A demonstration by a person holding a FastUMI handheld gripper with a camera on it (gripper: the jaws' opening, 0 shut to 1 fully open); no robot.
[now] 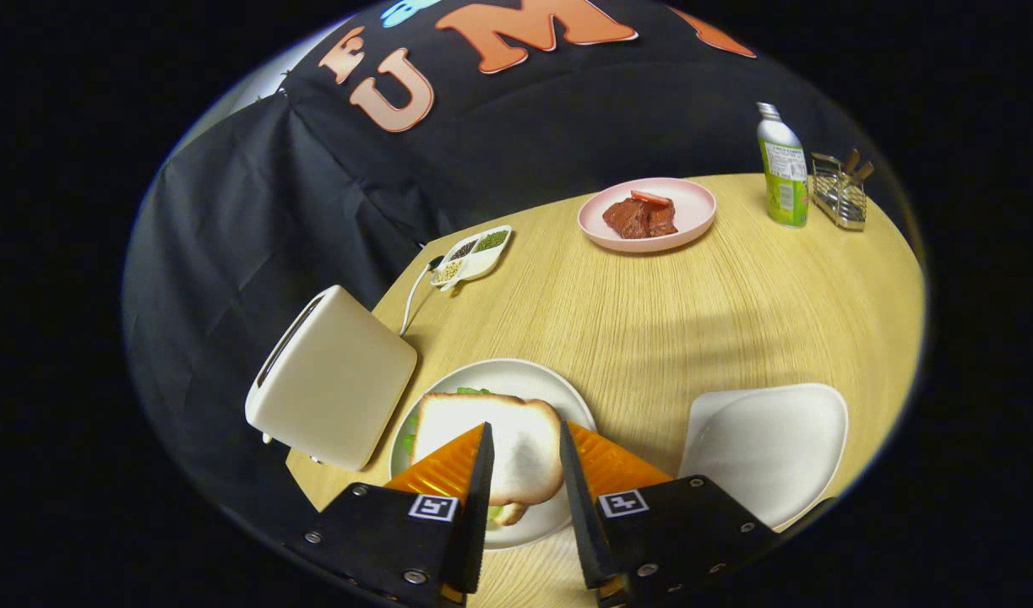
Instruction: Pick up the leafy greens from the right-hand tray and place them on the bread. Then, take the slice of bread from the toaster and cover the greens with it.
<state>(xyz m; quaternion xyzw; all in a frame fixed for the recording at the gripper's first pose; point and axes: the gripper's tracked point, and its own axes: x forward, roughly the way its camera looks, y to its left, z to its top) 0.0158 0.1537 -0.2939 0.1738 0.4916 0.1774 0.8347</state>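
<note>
A white bread slice (516, 447) lies flat on the round white plate (529, 377), just ahead of and between my fingers. Leafy greens (474, 391) peek out from under the slice at its far edge and at its left side. A second slice shows beneath at the near edge. My gripper (523, 435) hovers over the bread with its fingers apart, and neither one presses on the slice. The cream toaster (334, 380) stands left of the plate with its slot turned away. The white right-hand tray (769, 447) sits to the right of the plate, bare.
A pink plate (685, 221) with red meat pieces sits far across the wooden table (651, 312). A green bottle (782, 169) and a wire rack (839, 192) stand at the far right. A small divided dish of seasonings (474, 255) lies beyond the toaster, next to its cord.
</note>
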